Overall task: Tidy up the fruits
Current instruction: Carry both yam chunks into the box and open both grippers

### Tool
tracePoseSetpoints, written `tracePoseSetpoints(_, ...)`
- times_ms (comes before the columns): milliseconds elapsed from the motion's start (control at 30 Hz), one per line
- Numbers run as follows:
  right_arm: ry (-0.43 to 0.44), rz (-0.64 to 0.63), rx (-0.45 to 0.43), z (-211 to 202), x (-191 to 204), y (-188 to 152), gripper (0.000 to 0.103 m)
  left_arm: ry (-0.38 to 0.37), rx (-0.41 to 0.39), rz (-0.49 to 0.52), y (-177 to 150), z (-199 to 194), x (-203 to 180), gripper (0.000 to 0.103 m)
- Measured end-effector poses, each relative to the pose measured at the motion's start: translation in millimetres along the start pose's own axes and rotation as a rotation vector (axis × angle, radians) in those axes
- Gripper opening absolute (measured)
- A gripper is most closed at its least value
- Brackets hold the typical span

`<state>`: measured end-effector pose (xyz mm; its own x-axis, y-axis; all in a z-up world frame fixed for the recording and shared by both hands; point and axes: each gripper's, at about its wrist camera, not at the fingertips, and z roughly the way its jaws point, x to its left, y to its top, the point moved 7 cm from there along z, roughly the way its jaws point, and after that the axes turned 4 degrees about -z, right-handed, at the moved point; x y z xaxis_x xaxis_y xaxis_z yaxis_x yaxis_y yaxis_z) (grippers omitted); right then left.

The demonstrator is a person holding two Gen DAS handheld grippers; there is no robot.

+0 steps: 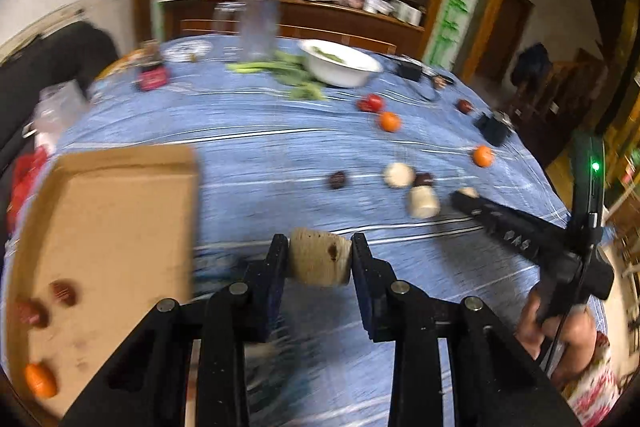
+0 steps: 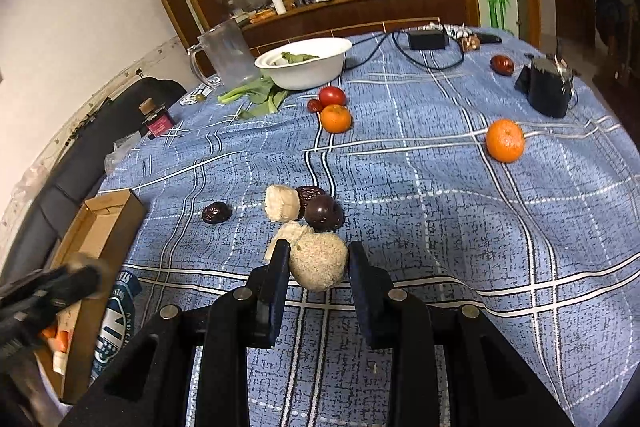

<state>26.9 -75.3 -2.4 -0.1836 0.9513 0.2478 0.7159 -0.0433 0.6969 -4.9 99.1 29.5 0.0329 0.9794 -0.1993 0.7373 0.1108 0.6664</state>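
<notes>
Blue checked cloth (image 2: 420,187) covers the table, crowded at the back with a white bowl (image 2: 308,65) and a glass mug (image 2: 224,55). My left tongs (image 1: 320,259) are clamped on a pale peeled chunk (image 1: 320,257), beside the cardboard box (image 1: 108,227) at the table's left edge, which I judge only started: two dates and one orange inside. My right tongs (image 2: 318,259) stand around a second pale lump (image 2: 318,261), touching or not I cannot tell. Oranges (image 2: 505,141), a tomato (image 2: 332,95) and dark dates (image 2: 216,213) remain, with open cloth between.

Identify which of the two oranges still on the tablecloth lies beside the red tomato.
The left orange, just in front of the red tomato; the other orange sits alone to the right.
</notes>
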Motion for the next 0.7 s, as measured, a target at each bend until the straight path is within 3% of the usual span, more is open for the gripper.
tracePoseSetpoints(167, 0.022, -0.018, 0.007, -11, 26, -6, 0.031, 0.105, -0.034, -0.081, -3, -39, 84, 0.031)
tracePoseSetpoints(367, 0.124, -0.147, 0.03, -27, 116, -3, 0.032, 0.178, -0.021, -0.156, 5, -49, 158, 0.031)
tracePoseSetpoints(533, 0.242, -0.249, 0.082, -18, 203, -3, 0.032, 0.172, 0.018, -0.197, 7, -38, 189, 0.031)
tracePoseSetpoints(700, 0.28, -0.344, 0.16, 14, 267, -25, 0.032, 0.159, 0.072, -0.231, 13, -13, 207, 0.031)
